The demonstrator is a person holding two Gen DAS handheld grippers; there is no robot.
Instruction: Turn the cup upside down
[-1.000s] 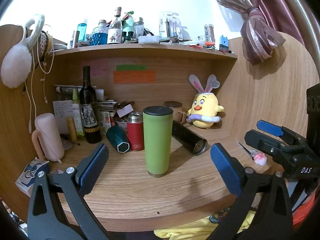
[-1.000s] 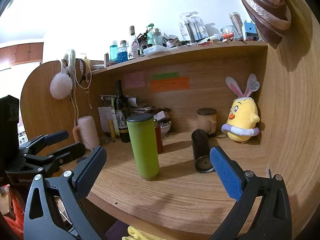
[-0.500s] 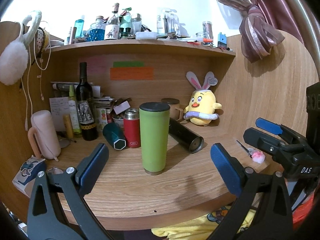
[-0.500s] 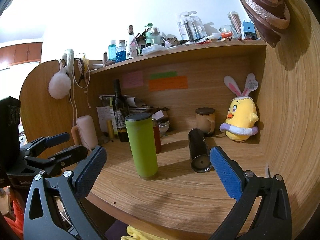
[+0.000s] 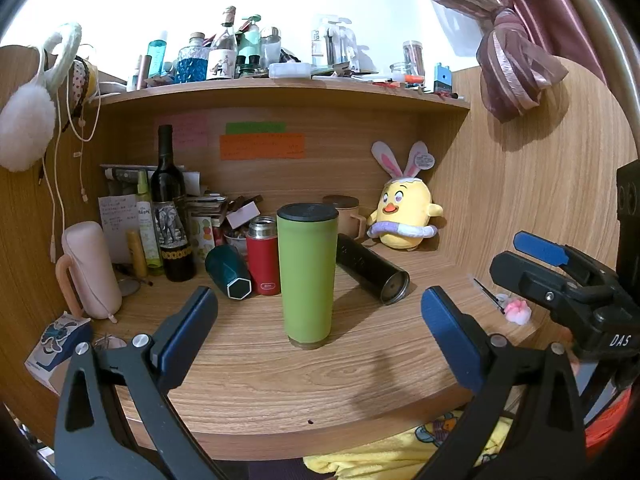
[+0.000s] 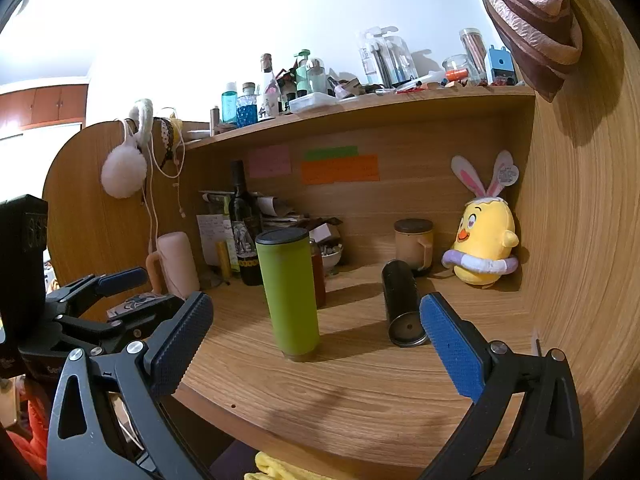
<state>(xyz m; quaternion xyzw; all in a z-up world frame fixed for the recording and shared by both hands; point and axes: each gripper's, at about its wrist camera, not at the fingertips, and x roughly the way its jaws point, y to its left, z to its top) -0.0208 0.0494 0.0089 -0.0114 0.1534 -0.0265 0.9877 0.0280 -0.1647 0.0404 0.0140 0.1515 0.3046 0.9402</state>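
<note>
A tall green cup (image 5: pixel 307 276) with a black lid on top stands upright on the wooden desk (image 5: pixel 280 376), in the middle. It also shows in the right wrist view (image 6: pixel 289 294). My left gripper (image 5: pixel 318 330) is open and empty, in front of the cup, its blue pads either side of it but short of it. My right gripper (image 6: pixel 316 338) is open and empty, in front of the cup and slightly right. The right gripper shows at the right edge of the left wrist view (image 5: pixel 560 276).
A black tumbler (image 5: pixel 370 266) lies on its side right of the cup. A red flask (image 5: pixel 262 254), a dark green cup (image 5: pixel 230 276) on its side, a wine bottle (image 5: pixel 170 208) and a pink mug (image 5: pixel 90 270) stand behind and left. A yellow plush chick (image 5: pixel 404 216) sits back right.
Both grippers have drifted slightly; the cup sits a little higher in the left wrist view and a little left in the right wrist view. Nothing was grasped.
</note>
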